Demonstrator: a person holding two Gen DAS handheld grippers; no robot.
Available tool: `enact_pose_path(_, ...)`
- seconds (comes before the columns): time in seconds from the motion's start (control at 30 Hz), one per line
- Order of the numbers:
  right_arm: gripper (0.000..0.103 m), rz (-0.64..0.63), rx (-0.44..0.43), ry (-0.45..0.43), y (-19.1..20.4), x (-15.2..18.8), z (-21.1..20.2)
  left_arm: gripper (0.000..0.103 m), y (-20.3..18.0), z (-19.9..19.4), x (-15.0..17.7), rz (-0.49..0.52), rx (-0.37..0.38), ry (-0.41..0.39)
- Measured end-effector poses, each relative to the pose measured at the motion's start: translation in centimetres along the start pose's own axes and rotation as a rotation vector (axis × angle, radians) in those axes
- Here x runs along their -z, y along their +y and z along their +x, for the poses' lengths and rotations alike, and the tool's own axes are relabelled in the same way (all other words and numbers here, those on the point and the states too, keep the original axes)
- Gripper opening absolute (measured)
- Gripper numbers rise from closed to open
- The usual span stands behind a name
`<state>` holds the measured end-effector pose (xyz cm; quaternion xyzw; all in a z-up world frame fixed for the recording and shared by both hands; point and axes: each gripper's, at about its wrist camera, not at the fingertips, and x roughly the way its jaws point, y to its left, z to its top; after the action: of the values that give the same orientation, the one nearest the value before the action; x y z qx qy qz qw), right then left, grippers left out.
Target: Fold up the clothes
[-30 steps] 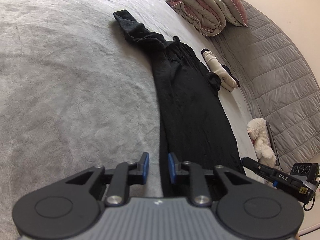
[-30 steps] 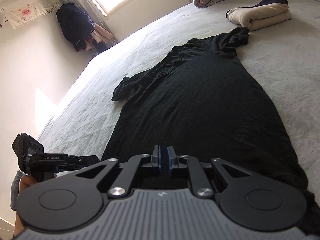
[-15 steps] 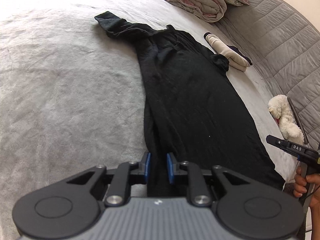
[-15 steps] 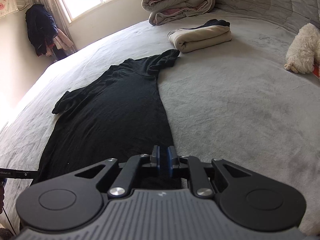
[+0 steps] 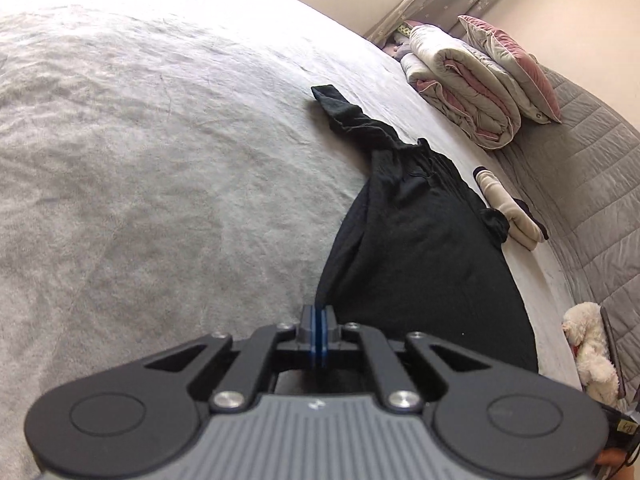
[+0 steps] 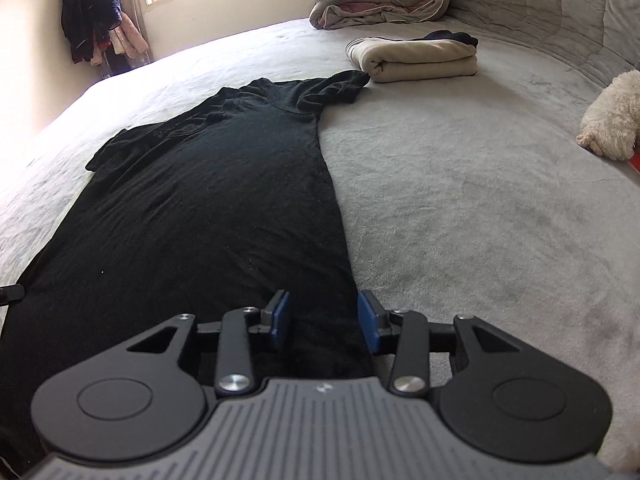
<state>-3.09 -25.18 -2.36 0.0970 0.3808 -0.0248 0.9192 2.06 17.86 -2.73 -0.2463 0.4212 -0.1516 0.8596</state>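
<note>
Left tool (image 5: 319, 334) apparently pinches the black dress (image 5: 420, 248) hem; right tool (image 6: 324, 322), spread, straddles its edge.

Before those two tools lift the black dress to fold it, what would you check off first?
1. Left tool clamped on the black dress hem: ok, pads shut with cloth running up to them.
2. Right tool gripping: not ok, open, astride the dress's edge.
3. Dress lying flat: mostly ok; sleeves bunched.
4. One sleeve free of the folded beige garment: cannot tell, they sit very close.
5. Plush toy out of the way: ok.
</note>
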Motion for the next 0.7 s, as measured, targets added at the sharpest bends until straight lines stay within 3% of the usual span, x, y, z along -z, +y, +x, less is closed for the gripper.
enact_pose_path(0.27, 0.049, 0.014, -0.024, 0.017, 0.0, 0.4, -1.1, 0.007, 1.3, -0.8, 1.7, -0.091, 0.1, 0.101)
enact_pose_path(0.43, 0.049, -0.01, -0.088, 0.016, 1.3, 1.3, -2.5, 0.006, 1.5, -1.1, 3.1, -0.104, 0.133, 0.108)
enact_pose_path(0.57, 0.049, -0.1, -0.171, 0.02, 4.6, 2.5, -3.7, 0.001, 1.3, -1.5, 3.3, -0.11, 0.092, 0.07)
enact_pose_path(0.7, 0.049, -0.208, -0.252, 0.02, 7.7, 3.4, -4.9, 0.001, -0.1, -3.2, 3.1, -0.028, 0.014, 0.01)
